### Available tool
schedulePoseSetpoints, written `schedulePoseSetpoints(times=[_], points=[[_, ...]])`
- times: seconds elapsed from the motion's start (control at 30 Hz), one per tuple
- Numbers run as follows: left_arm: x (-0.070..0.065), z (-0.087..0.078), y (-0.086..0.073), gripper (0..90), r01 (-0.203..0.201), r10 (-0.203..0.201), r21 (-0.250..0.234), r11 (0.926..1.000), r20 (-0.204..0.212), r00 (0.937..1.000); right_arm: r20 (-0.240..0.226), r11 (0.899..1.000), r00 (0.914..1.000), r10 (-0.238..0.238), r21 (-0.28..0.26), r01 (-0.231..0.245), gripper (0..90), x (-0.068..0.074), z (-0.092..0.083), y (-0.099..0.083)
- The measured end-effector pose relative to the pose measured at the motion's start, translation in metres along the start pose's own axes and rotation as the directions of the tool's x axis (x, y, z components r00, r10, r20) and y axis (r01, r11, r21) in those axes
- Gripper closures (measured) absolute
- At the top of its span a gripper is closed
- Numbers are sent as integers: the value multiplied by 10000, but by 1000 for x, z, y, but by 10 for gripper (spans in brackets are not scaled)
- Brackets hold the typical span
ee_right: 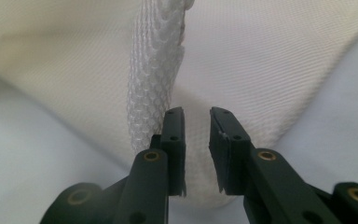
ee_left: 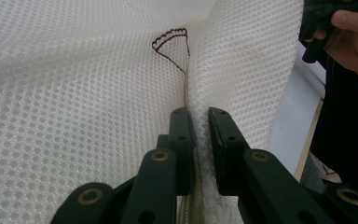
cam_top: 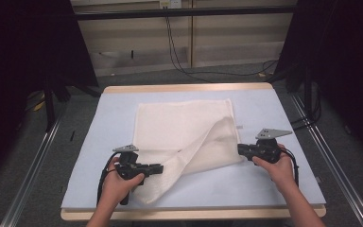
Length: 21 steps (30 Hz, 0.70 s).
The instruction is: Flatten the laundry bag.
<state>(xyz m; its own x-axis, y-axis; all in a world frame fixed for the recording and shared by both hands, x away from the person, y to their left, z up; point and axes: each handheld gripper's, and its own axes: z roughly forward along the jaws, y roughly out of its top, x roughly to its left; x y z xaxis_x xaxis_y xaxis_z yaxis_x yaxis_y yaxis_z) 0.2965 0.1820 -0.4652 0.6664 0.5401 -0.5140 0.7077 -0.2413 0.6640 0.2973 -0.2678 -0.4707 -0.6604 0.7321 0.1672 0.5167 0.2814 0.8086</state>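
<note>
Left fingers: my left gripper (ee_left: 199, 122) is pinched narrow on a raised fold of the white towel (cam_top: 184, 137); the mesh weave is squeezed between the pads, just below a small dark stitched mark (ee_left: 171, 44).
Right fingers: my right gripper (ee_right: 196, 122) stands narrow with a gap left; smooth cloth lies behind that gap and a mesh ridge runs just beside the left jaw. I cannot tell whether the pads press anything.
Towel, place: spread over the middle of the table (cam_top: 264, 184), its far edge flat toward the far side, its near right part lifted and folded diagonally toward the near left corner.
Towel, handling: I judge it light, soft and limp; it will sag and drag between my hands, and the open weave should give the pads good bite.
Where to hold: at the hem or a corner, deep in the pads, both layers together.
Around: bare blue table surface on all sides; the wooden rim shows at the near and far edges.
In the way: nothing on the table; only the towel's own slack folds and my trailing cable (cam_top: 105, 176) near the near left corner.
</note>
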Motion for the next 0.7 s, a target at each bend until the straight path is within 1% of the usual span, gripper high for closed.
schedulePoseSetpoints(times=[0.07,0.1,0.17,0.23,0.27,0.3,0.33,0.37,0.4,0.43,0.53,0.57,0.63,0.67,0.7], points=[[-1,0,0,795,-23,23,-22,10000,38,10000,-236,9998,9997,-112,175,116,802,4,-4,-6],[-2,-1,1,788,-29,29,-54,10000,42,10000,-383,9994,9991,-160,301,171,802,5,-5,-9],[-4,-4,2,768,58,-57,-170,9998,54,10000,-354,9979,9988,-337,536,356,803,7,-9,-16],[-5,-7,4,723,58,-59,-392,9992,-10,10000,-467,9966,9977,-488,635,518,802,7,-12,-21],[-4,-10,5,699,41,-45,-527,9986,-65,10000,-422,9961,9978,-506,702,535,801,7,-13,-23],[-3,-12,5,668,141,-147,-710,9974,-89,9999,-404,9949,9977,-543,826,575,802,7,-14,-25],[-2,-15,6,646,211,-217,-773,9968,-76,9997,-435,9938,9973,-585,923,623,796,7,-15,-26],[-1,-16,6,634,259,-269,-888,9957,-96,9996,-415,9935,9971,-632,919,668,789,6,-15,-27],[1,-18,7,621,319,-330,-978,9947,-95,9994,-405,9937,9977,-541,958,578,781,6,-15,-28],[2,-20,7,607,346,-363,-1080,9935,-146,9992,-345,9934,9979,-553,983,584,773,6,-15,-28],[8,-26,8,593,463,-527,-1307,9903,-457,9976,-272,9921,9974,-660,1054,685,764,6,-14,-28],[10,-28,7,591,443,-533,-1316,9903,-652,9964,-233,9916,9975,-666,1094,688,762,6,-15,-28],[12,-27,6,594,384,-496,-1159,9925,-953,9942,-161,9914,9977,-651,1128,665,750,6,-14,-28],[14,-27,5,595,422,-542,-1106,9930,-1076,9927,-174,9916,9979,-626,1121,642,738,6,-14,-28],[16,-26,4,595,375,-518,-1142,9927,-1255,9907,-36,9916,9982,-592,1153,592,718,6,-14,-28]])
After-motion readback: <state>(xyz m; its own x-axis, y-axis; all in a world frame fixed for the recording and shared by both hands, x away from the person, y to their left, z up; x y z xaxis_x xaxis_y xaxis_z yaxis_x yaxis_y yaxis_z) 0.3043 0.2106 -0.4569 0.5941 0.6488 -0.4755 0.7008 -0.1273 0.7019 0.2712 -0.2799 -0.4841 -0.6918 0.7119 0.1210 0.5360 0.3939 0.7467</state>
